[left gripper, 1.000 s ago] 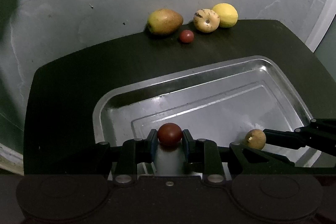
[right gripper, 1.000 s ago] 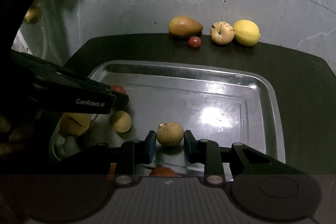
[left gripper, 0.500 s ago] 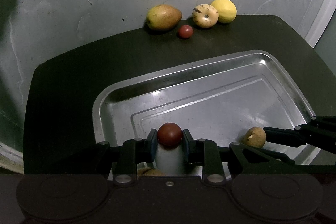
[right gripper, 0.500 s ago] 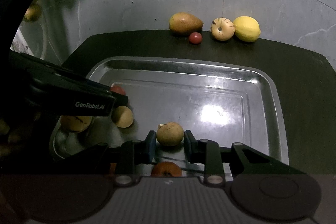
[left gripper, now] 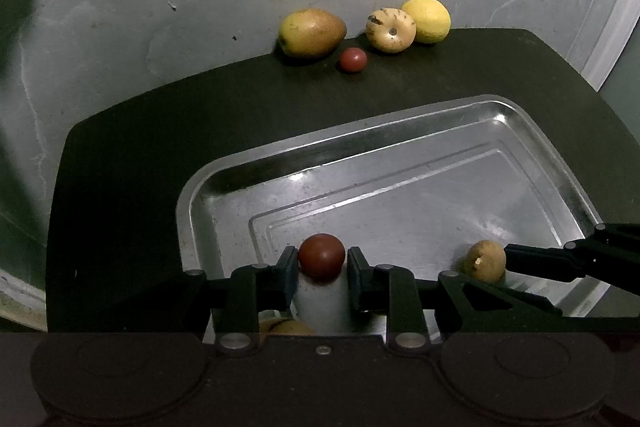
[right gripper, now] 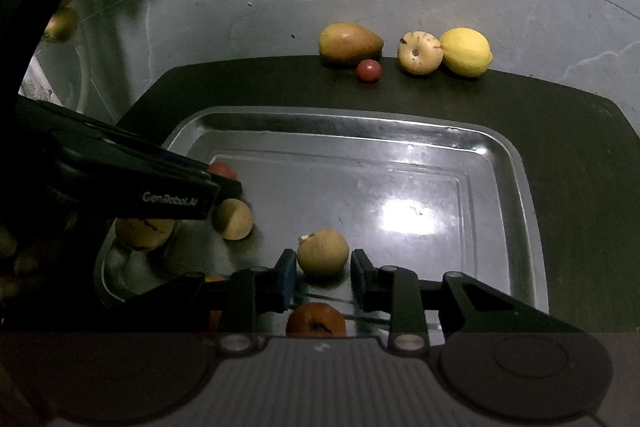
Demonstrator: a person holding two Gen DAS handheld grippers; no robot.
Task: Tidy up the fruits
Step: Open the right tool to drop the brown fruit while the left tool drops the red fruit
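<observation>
Several fruits already lie in the metal tray (right gripper: 516, 163), the left gripper (left gripper: 321, 273) clamping a red fruit (left gripper: 321, 258) and the right gripper (right gripper: 323, 273) loosely bracketing a tan fruit (right gripper: 322, 251), while four wait on the surface (right gripper: 580, 155).

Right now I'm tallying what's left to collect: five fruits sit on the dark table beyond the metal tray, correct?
Not quite: four fruits sit beyond the metal tray, not five. The right wrist view shows a pear, a small red fruit, a pale striped fruit and a lemon on the dark table.
</observation>
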